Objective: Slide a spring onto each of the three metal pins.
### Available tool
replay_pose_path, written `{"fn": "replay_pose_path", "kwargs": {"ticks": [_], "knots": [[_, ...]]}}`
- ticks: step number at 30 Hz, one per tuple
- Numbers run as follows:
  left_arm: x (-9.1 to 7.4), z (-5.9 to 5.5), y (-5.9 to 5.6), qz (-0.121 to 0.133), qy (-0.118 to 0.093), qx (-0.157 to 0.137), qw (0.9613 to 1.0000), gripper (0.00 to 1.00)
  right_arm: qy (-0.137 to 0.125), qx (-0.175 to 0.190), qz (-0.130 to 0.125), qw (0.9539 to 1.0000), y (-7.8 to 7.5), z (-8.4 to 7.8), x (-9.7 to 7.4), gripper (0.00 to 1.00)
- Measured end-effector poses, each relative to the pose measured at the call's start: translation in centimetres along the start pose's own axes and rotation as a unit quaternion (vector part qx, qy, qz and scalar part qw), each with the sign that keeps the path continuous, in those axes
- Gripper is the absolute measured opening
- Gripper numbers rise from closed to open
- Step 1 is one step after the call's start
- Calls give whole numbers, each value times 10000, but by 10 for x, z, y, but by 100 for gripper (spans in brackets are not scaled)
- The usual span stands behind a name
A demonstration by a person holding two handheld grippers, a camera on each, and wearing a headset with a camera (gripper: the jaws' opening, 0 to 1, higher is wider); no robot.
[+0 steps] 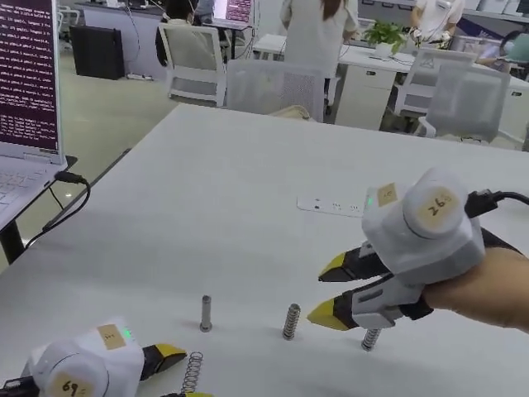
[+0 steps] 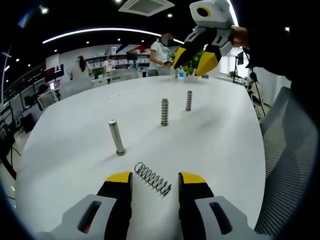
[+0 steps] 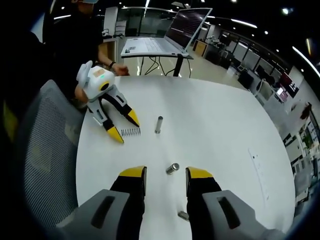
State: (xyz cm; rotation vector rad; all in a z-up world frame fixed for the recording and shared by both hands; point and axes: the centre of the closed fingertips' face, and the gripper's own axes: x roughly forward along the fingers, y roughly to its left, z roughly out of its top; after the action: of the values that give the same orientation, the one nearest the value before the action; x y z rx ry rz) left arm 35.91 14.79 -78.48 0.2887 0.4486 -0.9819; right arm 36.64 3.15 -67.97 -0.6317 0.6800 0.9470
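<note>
Three metal pins stand in a row on the white table (image 1: 248, 182). The left pin (image 1: 206, 314) (image 2: 116, 137) (image 3: 159, 124) is bare. The middle pin (image 1: 291, 321) (image 2: 164, 111) (image 3: 173, 168) and the right pin (image 1: 371, 339) (image 2: 189, 100) (image 3: 183, 215) each carry a spring. A loose spring (image 1: 192, 372) (image 2: 152, 178) (image 3: 130, 132) lies flat on the table between the spread jaws of my left gripper (image 1: 183, 376) (image 2: 156, 176) (image 3: 121, 127), which is open and low at the near edge. My right gripper (image 1: 326, 289) (image 3: 165, 172) (image 2: 197, 52) hovers open above the two sprung pins.
A white power strip (image 1: 331, 206) lies further back on the table. A laptop (image 1: 25, 91) with a cable stands on a stand to the left. Office chairs, desks and people are beyond the far edge.
</note>
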Motion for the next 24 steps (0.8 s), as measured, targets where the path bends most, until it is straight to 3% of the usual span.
{"fn": "replay_pose_path", "kwargs": {"ticks": [24], "knots": [[-14,-11,16,323,15,-59,9995,12,-8,-47,111,9999,4,2,4,27]]}}
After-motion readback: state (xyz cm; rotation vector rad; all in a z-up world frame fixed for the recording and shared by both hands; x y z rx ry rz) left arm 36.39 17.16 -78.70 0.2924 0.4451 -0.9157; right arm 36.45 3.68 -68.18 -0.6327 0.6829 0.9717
